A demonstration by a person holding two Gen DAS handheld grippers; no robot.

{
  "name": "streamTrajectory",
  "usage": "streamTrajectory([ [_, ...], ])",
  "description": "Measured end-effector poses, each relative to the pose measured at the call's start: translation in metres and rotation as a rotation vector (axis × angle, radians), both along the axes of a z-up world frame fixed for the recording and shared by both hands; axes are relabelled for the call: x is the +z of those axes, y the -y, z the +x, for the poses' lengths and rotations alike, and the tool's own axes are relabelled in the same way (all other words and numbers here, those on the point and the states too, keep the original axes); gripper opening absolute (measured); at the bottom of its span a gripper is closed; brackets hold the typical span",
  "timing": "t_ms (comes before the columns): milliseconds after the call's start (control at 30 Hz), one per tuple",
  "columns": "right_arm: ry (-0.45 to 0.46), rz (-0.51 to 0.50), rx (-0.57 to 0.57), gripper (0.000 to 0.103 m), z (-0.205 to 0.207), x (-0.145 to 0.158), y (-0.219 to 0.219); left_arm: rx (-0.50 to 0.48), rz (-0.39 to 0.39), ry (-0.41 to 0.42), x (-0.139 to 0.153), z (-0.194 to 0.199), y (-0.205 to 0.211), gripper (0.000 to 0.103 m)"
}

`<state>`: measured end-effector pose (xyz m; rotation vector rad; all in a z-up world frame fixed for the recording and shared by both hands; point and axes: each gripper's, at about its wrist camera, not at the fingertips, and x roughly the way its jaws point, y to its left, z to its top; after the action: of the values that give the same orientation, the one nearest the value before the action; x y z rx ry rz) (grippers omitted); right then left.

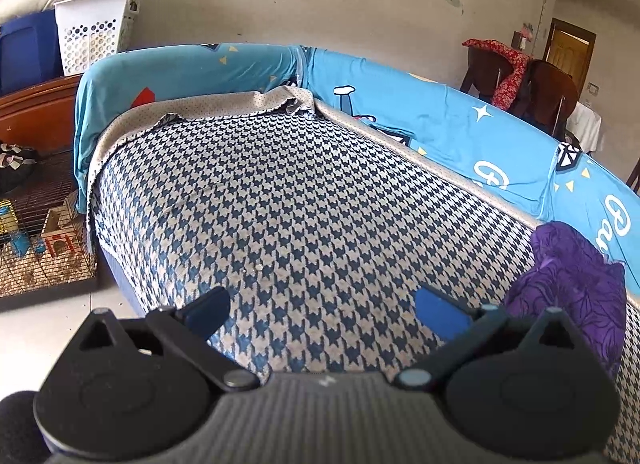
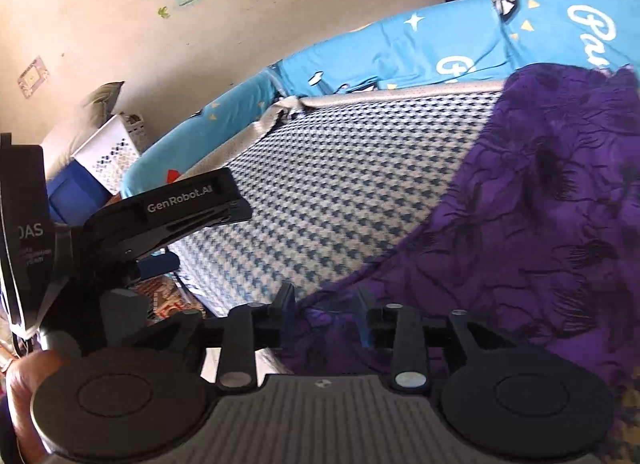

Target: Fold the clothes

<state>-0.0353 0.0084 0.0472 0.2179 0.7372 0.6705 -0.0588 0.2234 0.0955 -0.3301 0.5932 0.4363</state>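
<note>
My left tongs (image 1: 322, 306) are wide open and empty; my right tongs (image 2: 325, 318) are half closed around the purple garment (image 2: 540, 224) edge, maybe not pinching, so it may slip.

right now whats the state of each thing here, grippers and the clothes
left gripper: open, empty, over the houndstooth seat
right gripper: partly open, purple garment between its fingers, not clamped
purple garment: crumpled, unfolded, on the seat
blue cover: draped over the backrest
</note>
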Motion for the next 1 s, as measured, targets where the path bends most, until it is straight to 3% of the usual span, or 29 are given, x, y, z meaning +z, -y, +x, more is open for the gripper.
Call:
streamTrajectory([
  [367, -0.058, -0.029, -0.189, 0.039, -0.018, -0.013, 0.077, -0.197, 0.020, -0.095, -0.022, 0.020, 0.043, 0.103],
  [600, -0.122, -0.040, -0.302, 0.044, -0.028, -0.021, 0.116, -0.274, 0.046, -0.139, -0.034, 0.026, 0.066, 0.103],
  [867, -0.199, -0.016, -0.319, 0.044, -0.040, -0.033, 0.132, -0.322, 0.074, -0.171, -0.042, 0.030, 0.082, 0.103],
  [1000, -0.271, 0.066, -0.313, 0.044, -0.041, -0.044, 0.139, -0.329, 0.076, -0.183, -0.045, 0.032, 0.083, 0.103],
])
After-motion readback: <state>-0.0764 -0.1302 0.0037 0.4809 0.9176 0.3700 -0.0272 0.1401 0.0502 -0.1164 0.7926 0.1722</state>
